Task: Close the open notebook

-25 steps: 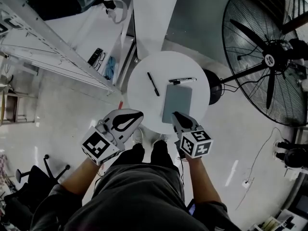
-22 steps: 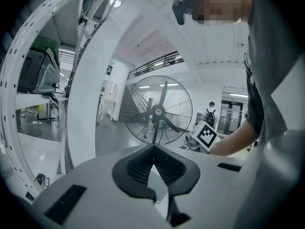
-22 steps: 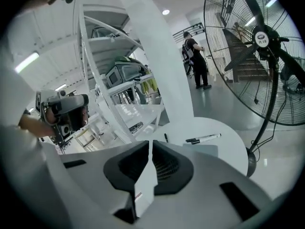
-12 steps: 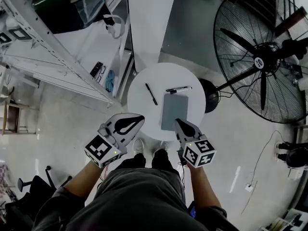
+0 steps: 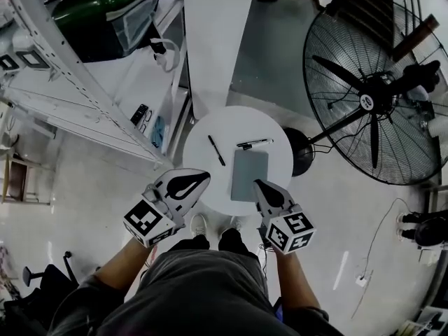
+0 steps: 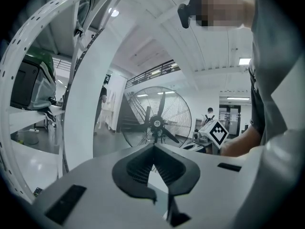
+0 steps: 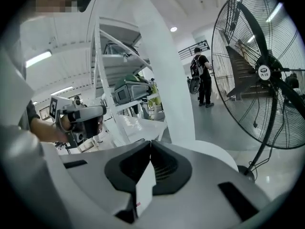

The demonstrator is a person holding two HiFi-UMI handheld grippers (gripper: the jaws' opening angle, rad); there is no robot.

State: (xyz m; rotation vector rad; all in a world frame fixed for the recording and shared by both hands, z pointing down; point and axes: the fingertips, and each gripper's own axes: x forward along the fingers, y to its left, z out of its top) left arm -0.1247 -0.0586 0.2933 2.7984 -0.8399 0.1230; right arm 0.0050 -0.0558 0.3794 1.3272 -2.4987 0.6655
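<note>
A grey notebook lies closed and flat on the small round white table. A black pen lies to its left and a second pen lies across above its top edge. My left gripper hovers over the table's near-left edge with its jaws together and nothing between them. My right gripper hangs above the notebook's near edge, also shut and empty. In the two gripper views the shut jaw tips hide the notebook; only the table's far rim shows.
A big floor fan stands right of the table, its dark base close to the rim. A white column rises behind the table, and metal shelving runs at the left. My feet are at the table's near side.
Both grippers have risen away from the table, which now looks smaller and farther. The notebook and both pens lie where they were.
</note>
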